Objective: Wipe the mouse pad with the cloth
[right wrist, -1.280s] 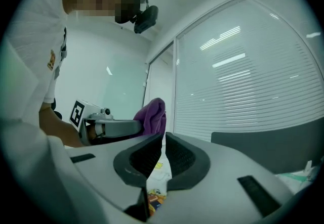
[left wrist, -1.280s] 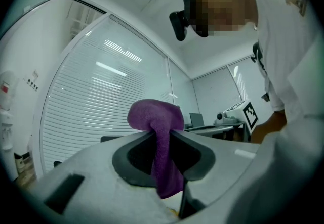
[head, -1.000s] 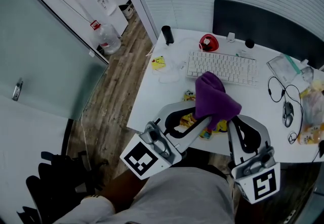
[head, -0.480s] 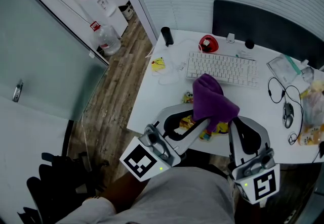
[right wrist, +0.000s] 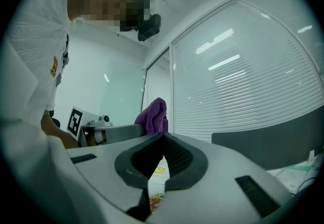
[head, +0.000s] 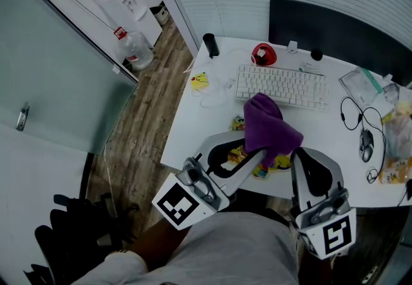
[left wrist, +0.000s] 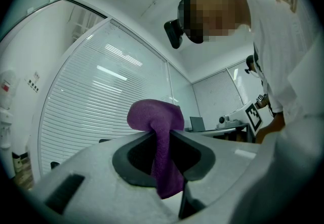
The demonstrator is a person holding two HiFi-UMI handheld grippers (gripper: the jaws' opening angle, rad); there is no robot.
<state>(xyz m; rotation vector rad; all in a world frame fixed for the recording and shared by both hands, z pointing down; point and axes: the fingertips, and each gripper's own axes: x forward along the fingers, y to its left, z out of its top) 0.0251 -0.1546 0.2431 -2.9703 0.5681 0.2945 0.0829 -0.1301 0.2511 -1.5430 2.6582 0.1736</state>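
Note:
A purple cloth [head: 267, 124] hangs bunched above the front of the white desk [head: 193, 124]. My left gripper [head: 259, 153] is shut on its lower part, and in the left gripper view the cloth [left wrist: 161, 142] runs down between the closed jaws of that gripper [left wrist: 163, 134]. The right gripper [head: 296, 152] sits just to the cloth's right, shut with nothing between its jaws [right wrist: 163, 137]. From its view the cloth [right wrist: 153, 116] shows off to the left. A yellow patterned mouse pad [head: 239, 124] lies on the desk below the cloth, mostly hidden by it and both grippers.
A white keyboard [head: 281, 86] lies behind the cloth, with a red object [head: 262, 55] and a black cylinder [head: 210, 45] further back. A mouse [head: 366, 144], cables and plastic bags [head: 394, 148] fill the desk's right end. A dark panel [head: 335, 26] stands behind the desk.

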